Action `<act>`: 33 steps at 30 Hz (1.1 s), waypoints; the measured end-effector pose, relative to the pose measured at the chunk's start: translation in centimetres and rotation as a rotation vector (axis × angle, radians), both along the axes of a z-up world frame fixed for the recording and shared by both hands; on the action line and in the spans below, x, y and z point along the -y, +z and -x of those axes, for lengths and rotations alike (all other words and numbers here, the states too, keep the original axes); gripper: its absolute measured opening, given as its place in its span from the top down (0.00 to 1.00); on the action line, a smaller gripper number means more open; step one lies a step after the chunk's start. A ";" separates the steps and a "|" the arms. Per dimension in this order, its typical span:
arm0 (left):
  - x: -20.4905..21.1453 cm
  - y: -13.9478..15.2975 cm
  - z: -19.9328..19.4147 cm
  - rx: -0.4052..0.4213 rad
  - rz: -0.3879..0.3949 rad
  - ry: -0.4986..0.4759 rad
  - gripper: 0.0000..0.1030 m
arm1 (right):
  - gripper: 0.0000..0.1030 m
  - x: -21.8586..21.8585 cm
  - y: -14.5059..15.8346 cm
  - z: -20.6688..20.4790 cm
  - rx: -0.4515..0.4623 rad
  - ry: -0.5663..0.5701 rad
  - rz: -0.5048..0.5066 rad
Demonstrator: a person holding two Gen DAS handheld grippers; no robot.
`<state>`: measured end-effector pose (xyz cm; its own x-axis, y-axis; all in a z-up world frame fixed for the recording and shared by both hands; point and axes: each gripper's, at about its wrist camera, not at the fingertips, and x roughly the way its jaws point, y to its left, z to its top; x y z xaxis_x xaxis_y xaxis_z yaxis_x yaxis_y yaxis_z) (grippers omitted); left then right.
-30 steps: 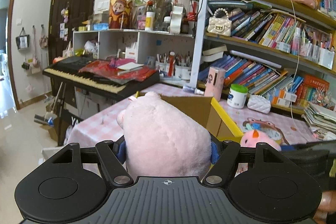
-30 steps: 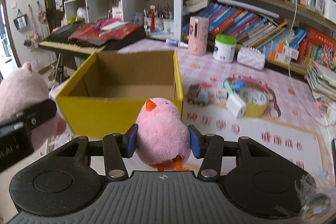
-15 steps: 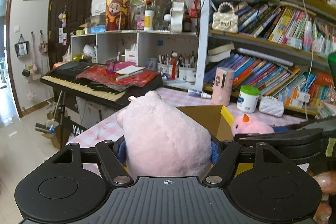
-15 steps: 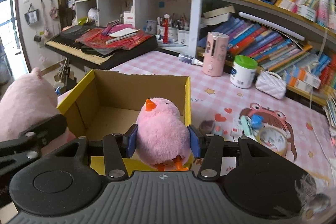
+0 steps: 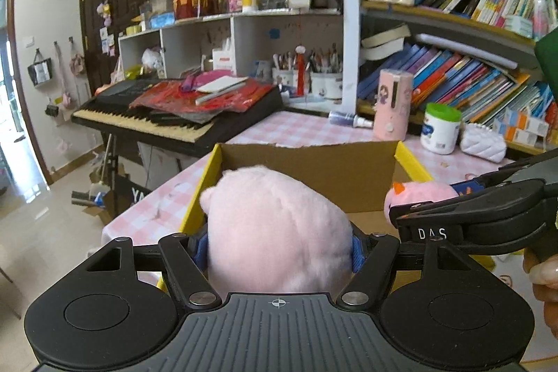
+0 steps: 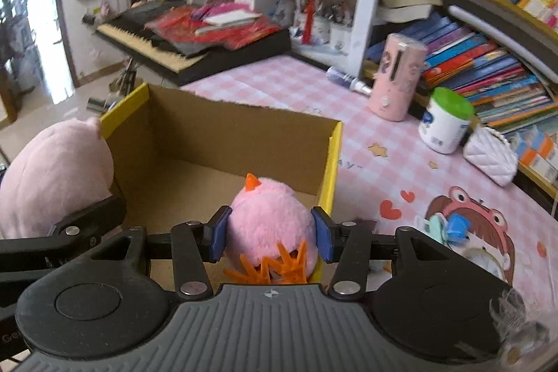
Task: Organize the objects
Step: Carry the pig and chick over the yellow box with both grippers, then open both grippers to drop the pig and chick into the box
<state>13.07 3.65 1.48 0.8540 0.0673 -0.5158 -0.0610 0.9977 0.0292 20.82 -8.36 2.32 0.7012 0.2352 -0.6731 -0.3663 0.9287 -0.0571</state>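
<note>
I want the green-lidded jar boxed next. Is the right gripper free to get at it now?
Probably not yet. The right gripper is shut on the pink chick over the cardboard box. The green-lidded jar stands unobstructed on the table, so after a release the way looks free.

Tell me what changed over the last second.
Both tools carried their toys forward: the pink chick now hangs over the cardboard box, and the pink pig has reached its left rim. Both grips stayed shut; the box stayed put.
</note>
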 end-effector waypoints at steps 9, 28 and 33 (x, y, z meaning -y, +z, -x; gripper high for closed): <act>-0.5 -1.6 -2.2 -0.094 0.072 0.047 0.31 | 0.55 -1.0 -1.4 -2.8 -0.035 0.116 0.070; -1.8 -1.3 -1.4 -0.045 0.102 0.143 0.16 | 0.32 -0.9 -1.7 -3.7 -0.020 0.141 0.002; -1.7 -0.9 -1.0 -0.030 0.093 0.131 0.15 | 0.27 -0.7 -1.4 -3.1 0.003 0.126 -0.008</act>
